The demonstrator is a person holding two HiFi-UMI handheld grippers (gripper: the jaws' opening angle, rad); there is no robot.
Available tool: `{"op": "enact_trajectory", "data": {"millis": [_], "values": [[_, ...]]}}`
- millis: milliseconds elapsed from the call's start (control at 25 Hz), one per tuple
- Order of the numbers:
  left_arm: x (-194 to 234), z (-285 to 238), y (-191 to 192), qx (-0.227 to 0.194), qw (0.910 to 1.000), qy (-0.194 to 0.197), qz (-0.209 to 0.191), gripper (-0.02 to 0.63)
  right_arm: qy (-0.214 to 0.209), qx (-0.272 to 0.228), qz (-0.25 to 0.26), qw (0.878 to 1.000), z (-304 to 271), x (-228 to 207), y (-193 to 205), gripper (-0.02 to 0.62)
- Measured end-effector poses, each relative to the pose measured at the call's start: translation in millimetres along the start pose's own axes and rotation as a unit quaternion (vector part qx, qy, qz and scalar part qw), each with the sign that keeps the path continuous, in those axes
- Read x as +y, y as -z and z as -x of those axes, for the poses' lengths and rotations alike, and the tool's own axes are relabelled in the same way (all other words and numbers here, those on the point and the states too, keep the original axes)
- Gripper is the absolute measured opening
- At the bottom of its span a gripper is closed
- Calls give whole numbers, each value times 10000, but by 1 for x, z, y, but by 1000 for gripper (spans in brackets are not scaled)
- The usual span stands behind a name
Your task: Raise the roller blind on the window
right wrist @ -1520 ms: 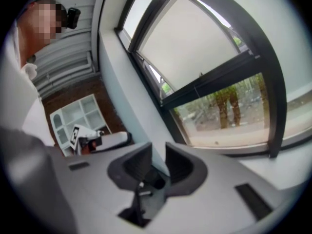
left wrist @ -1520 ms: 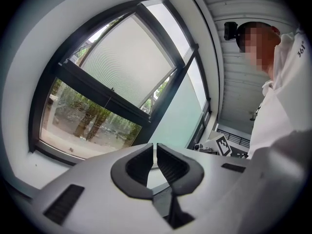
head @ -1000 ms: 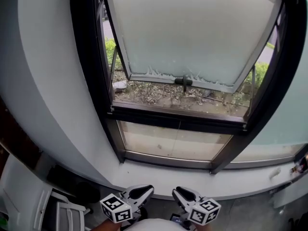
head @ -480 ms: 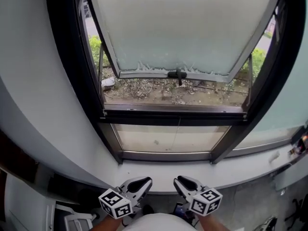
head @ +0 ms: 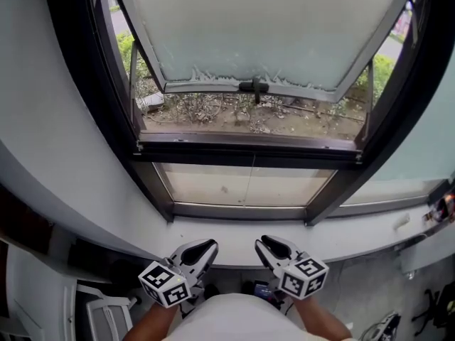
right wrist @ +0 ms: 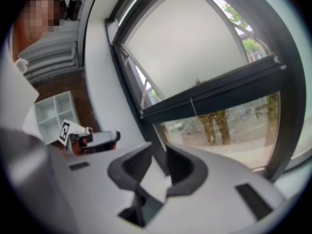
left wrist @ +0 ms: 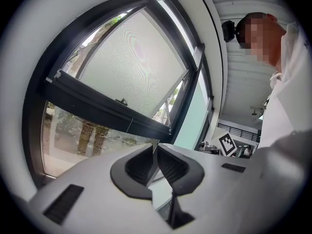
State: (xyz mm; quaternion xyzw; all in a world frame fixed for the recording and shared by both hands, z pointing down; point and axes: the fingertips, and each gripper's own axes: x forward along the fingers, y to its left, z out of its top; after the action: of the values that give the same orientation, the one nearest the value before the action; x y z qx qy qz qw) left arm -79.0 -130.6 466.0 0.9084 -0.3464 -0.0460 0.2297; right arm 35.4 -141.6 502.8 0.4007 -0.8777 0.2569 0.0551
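1. Both tongs have climbed a little in the head view since a second ago. The person's forearms [head: 153, 325] now show under them, and the window has slid upward and nearer.
2. Nearest are two tongs, each carrying one of the two marker cubes [head: 162, 284]. The left tongs [head: 202, 249] have their jaws closed tip to tip on nothing. The right tongs [head: 270, 247] stand narrowly parted with nothing between them. They sit side by side, apart, and both are aimed at the window.
3. Below and left of the left tongs is one white piece of furniture [head: 96, 315]. Below and right of the right tongs lies grey floor [head: 355, 297].
4. Just ahead of both tongs runs one pale window sill [head: 234, 231]. It curves into a pale wall [head: 64, 155] off to the left of the left tongs.
5. Beyond the sill, one dark window frame [head: 242, 155] holds one clear lower pane [head: 291, 187]. One thin cord [head: 249, 185] hangs before it, ahead and between the tongs.
6. Farther ahead and above both tongs, one pale panel [head: 263, 27] fills the upper opening, swung outward. It has one dark handle [head: 254, 86] on its lower edge and two side stays [head: 133, 69]. I cannot tell whether this panel is the roller blind or frosted glass.
7. Farthest, beneath the panel, are bare ground with twigs [head: 242, 116] and green shrubs [head: 124, 45].
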Motion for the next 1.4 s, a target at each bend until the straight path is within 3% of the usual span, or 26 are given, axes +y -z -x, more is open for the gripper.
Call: {"op": "enact_trajectory", "data": {"millis": [520,1040,1240,1400], "values": [[20,-16,-1,43,9993,-335,-145,55,49,13,94,9999,1,-23,-10,92],[52,-52,2,699,9911,-251,-1104,55,492,232,1097,9925,-25,-59,-28,92],[63,-69,2,913,9880,-171,-1238,55,554,241,1188,9911,-34,-70,-42,92],[77,-83,-13,852,9866,-260,-1364,55,629,271,1462,9869,-43,-80,-60,94]]}}
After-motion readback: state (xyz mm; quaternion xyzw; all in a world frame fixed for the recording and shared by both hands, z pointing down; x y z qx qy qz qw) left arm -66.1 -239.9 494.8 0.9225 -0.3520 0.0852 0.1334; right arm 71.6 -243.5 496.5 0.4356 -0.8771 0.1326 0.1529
